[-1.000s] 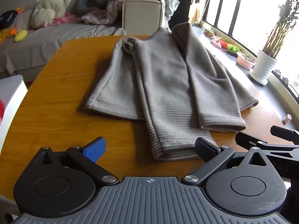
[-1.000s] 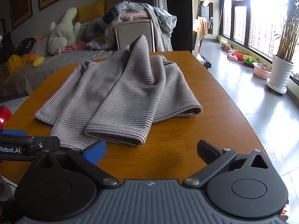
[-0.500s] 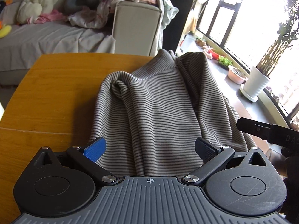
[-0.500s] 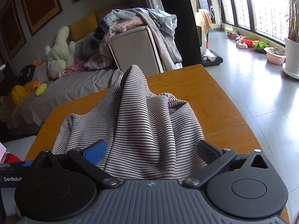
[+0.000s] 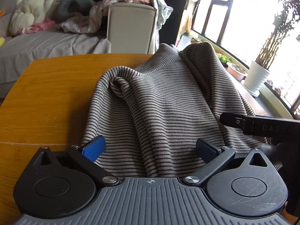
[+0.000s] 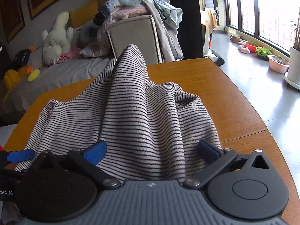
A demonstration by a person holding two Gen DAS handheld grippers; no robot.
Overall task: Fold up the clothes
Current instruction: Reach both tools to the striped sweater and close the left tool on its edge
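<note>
Both grippers, left and right, had fingers spread over the sweater. Left view alone showed "DAS"; right view, "bot.AI".

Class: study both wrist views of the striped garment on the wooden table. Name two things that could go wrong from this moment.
1. Both the left gripper and right gripper are open over the striped garment; shutting on one layer alone could spoil the fold.
2. The garment lies bunched in ridges, so creases may be folded in.
</note>
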